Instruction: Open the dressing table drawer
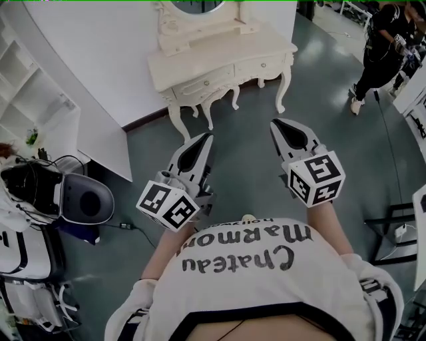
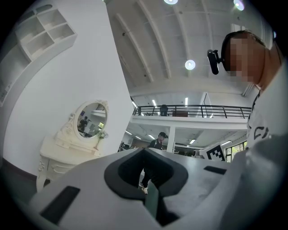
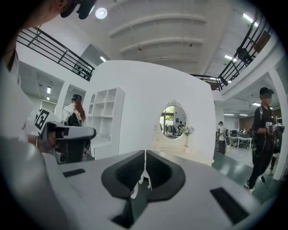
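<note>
The dressing table (image 1: 223,54) stands against a curved white wall (image 1: 100,46), well ahead of both tools and apart from them. It is cream-painted, with a scalloped apron, slim curved legs and an oval mirror (image 1: 198,5) in a carved frame rising off the back of its smooth worktop. Two shallow drawers sit side by side under the top, the left drawer (image 1: 203,83) and the right drawer (image 1: 263,65), each with a small round knob; both sit flush in the front.

The left tool (image 1: 205,136) is clenched on nothing: its matte grey shells meet at a point around a black teardrop recess. The right tool (image 1: 276,123) is clenched the same way, empty, with only a hairline seam of light between its jaws in the right gripper view. Each carries a white cube printed with black square markers, the left cube (image 1: 166,205) and the right cube (image 1: 316,178). Both tools point toward the table above the glossy grey-green floor (image 1: 253,173).

A white open shelf unit (image 1: 26,93) with square compartments stands to the left. A person in dark clothes (image 1: 379,53) stands at the far right.
</note>
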A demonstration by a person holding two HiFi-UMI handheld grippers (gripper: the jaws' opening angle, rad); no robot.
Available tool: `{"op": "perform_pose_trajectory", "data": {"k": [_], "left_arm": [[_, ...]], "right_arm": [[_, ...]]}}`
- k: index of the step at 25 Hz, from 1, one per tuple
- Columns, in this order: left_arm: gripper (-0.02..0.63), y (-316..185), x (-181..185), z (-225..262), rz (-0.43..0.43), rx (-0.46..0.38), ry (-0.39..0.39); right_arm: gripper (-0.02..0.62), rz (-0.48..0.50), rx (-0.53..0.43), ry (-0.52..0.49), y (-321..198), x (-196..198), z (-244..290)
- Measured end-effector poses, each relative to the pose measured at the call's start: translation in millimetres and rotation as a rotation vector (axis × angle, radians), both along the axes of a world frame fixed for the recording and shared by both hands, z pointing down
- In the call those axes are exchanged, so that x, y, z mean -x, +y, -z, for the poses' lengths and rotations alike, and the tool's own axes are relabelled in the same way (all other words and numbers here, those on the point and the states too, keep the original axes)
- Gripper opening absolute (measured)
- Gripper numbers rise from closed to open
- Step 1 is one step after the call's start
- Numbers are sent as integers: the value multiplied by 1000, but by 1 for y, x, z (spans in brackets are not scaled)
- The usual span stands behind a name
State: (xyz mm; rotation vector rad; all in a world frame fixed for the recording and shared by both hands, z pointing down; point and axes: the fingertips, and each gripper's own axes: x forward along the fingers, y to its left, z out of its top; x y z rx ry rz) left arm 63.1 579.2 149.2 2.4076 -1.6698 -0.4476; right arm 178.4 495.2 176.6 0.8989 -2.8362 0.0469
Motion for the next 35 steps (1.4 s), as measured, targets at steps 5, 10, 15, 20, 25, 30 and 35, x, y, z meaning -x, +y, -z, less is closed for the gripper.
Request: {"op": "perform_pose_trajectory", "data": {"k": [5,10,15,20,25,30,35], "left_arm": [[23,-73,4,9,-5,-25,5],[23,-134,1,5,-17,-39,7],[23,-176,0,-19,-22,3,15],[23,-195,5,-42,-45,73,43],[22,-207,20,-62,-59,98,53],[21,-237,41,-76,-94,86,79],[21,-290,66,-73,-120,69,65]], "right_arm": [[28,-22,-28,5,-76,-6,9],[28,-36,-24,-14,-138,-12,6],[28,-36,4,-18,-175,-11,-16],[28,-39,87,-1,-194,-4,-46],[28,-53,139,-19,-206,9,-69],[28,-80,148,-5,-231,31,-83],[28,-108,132,1,-272,57,-83]]}}
